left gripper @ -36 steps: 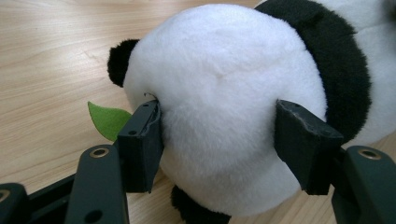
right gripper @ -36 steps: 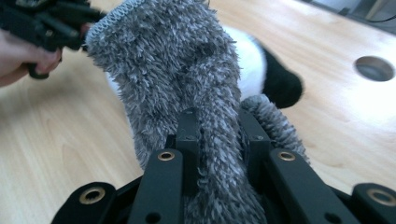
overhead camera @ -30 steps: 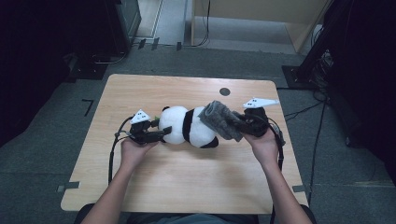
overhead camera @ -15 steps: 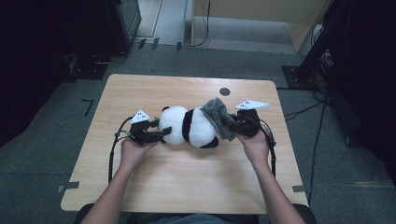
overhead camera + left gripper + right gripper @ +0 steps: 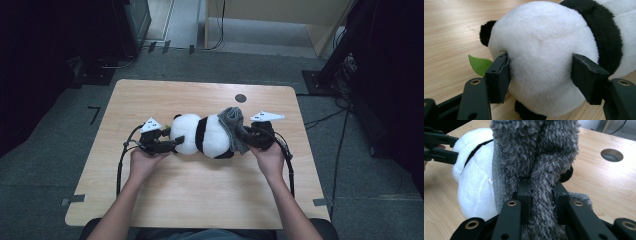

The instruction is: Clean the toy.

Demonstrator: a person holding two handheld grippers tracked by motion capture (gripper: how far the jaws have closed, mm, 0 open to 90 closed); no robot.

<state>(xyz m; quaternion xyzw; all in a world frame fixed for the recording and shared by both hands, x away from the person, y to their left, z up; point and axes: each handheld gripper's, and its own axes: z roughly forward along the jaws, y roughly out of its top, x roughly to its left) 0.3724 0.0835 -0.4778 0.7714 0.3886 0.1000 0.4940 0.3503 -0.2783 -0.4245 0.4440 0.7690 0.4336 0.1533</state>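
At the centre of the high view, the panda (image 5: 202,136) lies on its side on the table (image 5: 150,100), head toward frame left. Your left gripper (image 5: 172,144) meets the head from the left; your right gripper (image 5: 243,136) sits at its right end, where the grey cloth (image 5: 233,122) drapes over the body.

In the left gripper view, your jaws stand half open and press into both sides of the panda's (image 5: 544,62) white head, filling the middle of the frame. A green leaf (image 5: 480,65) pokes out at left.

In the right gripper view, your jaws are nearly closed, pinching a fold of cloth (image 5: 541,170) at centre; the panda (image 5: 474,182) lies at left.
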